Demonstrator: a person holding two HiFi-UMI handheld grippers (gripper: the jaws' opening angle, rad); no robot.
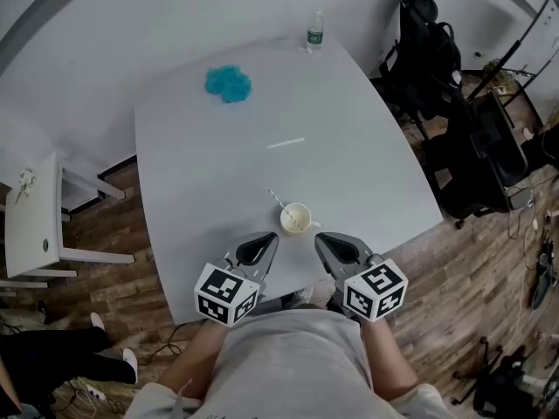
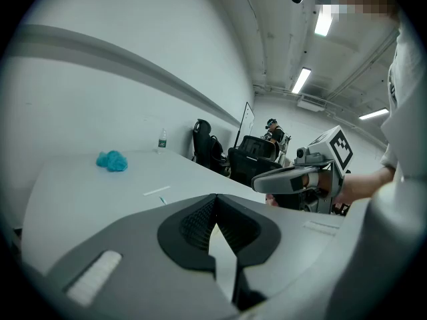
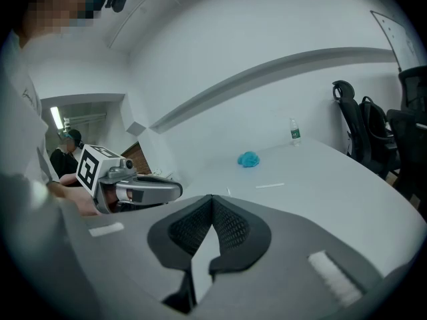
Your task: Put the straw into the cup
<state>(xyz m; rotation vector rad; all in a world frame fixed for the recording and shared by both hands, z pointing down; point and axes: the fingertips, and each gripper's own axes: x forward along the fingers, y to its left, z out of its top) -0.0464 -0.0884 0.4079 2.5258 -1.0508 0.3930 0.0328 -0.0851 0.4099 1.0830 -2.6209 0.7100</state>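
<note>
Straw [image 1: 276,199]: one end down in the cup [image 1: 296,220], the rest leaning out over the rim toward the far left. It looks striped, but it is too small to be sure.

Cup: pale, open top, upright on the white table [image 1: 367,147], close to the near edge and just ahead of both grippers, roughly centred between them.

Left gripper [image 1: 269,237]: held low at the near table edge, just left of the cup and not touching it. In the left gripper view the two dark ribbed pads meet at the tip [image 2: 215,199], closed with nothing between them. Its marker cube [image 1: 226,294] sits at the rear, by the person's wrist.

Right gripper [image 1: 321,237]: mirrors the left, just right of the cup, also clear of it. In the right gripper view the jaws are brought together at the tip [image 3: 212,199] and grip nothing. Its marker cube [image 1: 376,290] is behind it.

Farther out on the table: a thin white strip [image 1: 286,143] lies flat near mid-table, well apart from the cup. I cannot tell whether it is a second straw or a wrapper. A crumpled blue cloth [image 1: 229,83] lies toward the far left. A small clear bottle [image 1: 315,31] with a green label stands upright at the far edge.

Around the table: black office chairs [image 1: 428,42] on the right, a white side table [image 1: 35,216] on the left, and wood-plank floor [image 1: 489,269].
</note>
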